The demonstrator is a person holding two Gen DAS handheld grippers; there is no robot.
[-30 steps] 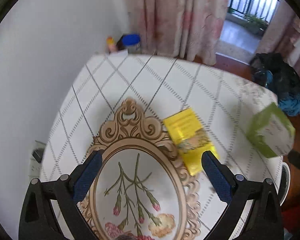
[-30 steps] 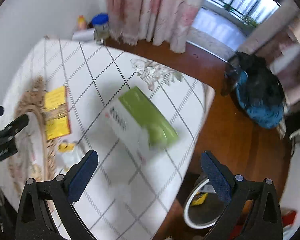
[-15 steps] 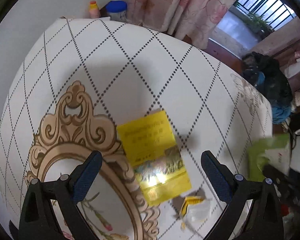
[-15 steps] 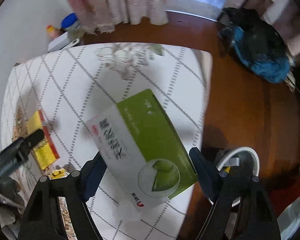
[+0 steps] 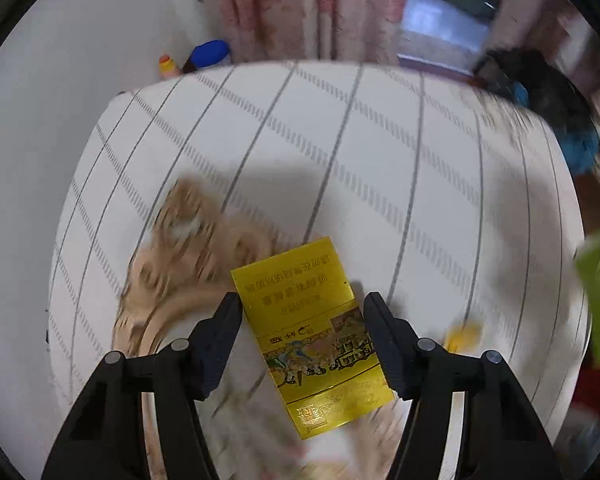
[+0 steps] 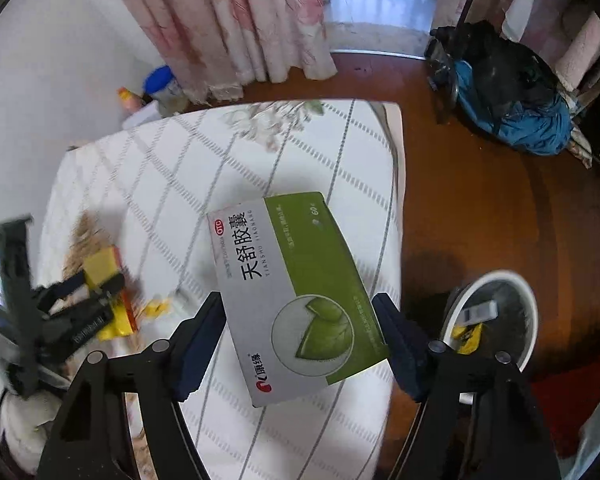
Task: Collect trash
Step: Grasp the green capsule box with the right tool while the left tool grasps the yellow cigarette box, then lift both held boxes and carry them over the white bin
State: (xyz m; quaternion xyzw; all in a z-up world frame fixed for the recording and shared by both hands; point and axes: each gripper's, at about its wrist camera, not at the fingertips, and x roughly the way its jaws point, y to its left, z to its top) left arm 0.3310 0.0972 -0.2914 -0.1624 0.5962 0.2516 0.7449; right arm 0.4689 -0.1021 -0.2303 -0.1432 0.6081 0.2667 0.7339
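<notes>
Right gripper point(image 6: 298, 312) fingers clamp the green box point(image 6: 296, 292), long axis pointing away; left gripper point(image 5: 303, 306) fingers straddle the yellow pack point(image 5: 310, 332), grip unclear.

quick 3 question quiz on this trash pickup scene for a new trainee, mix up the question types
1. True or false: the right hand-held gripper has a green and white box between its fingers.
2. Which item sits between the fingers of the left hand-held gripper? A) a blue-lidded jar B) a yellow packet C) a black bag
3. Fill in: the white bin stands on the wooden ____, beside the table.

Key: 1 true; 2 B; 3 floor
</notes>
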